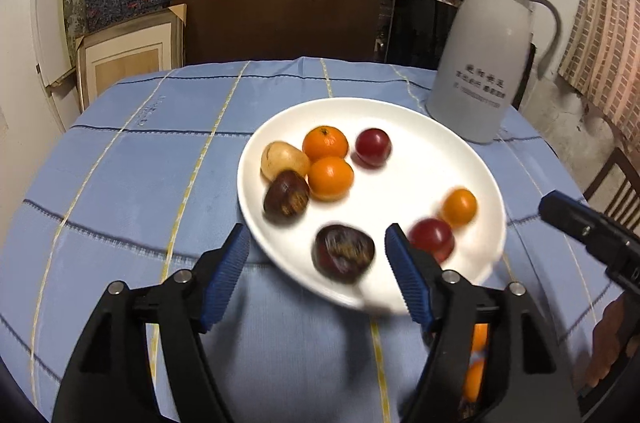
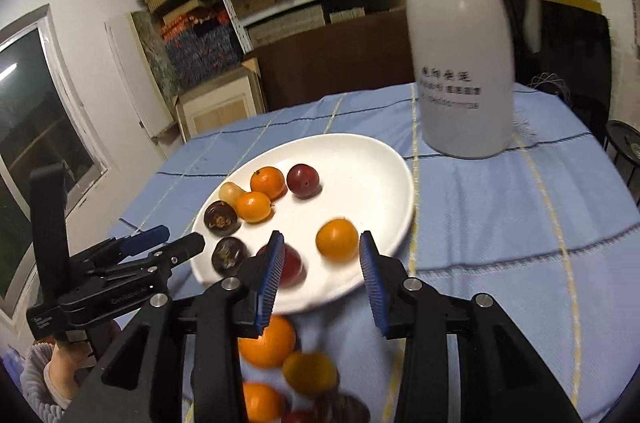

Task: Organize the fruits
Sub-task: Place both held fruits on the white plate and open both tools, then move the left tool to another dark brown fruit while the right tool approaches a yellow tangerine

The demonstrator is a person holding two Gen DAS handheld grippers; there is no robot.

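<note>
A white plate (image 1: 420, 159) (image 2: 360, 163) on the blue checked tablecloth holds several small fruits: oranges (image 1: 325, 142) (image 2: 337, 239), red plums (image 1: 373, 147) (image 2: 303, 180), dark brown fruits (image 1: 343, 253) (image 2: 229, 253) and a pale yellow one (image 1: 283, 159). My left gripper (image 1: 318, 255) is open and empty, its jaws either side of a dark fruit at the plate's near rim. My right gripper (image 2: 320, 263) is open and empty over the plate's near edge, with an orange just ahead between the fingers. More oranges (image 2: 267, 341) and dark fruit lie loose on the cloth under the right gripper.
A tall white thermos jug (image 1: 484, 63) (image 2: 460, 63) stands behind the plate at the right. Shelves of boxes and a brown board stand behind the table. A wooden chair (image 1: 616, 179) is at the right edge. The left gripper shows in the right wrist view (image 2: 164, 243).
</note>
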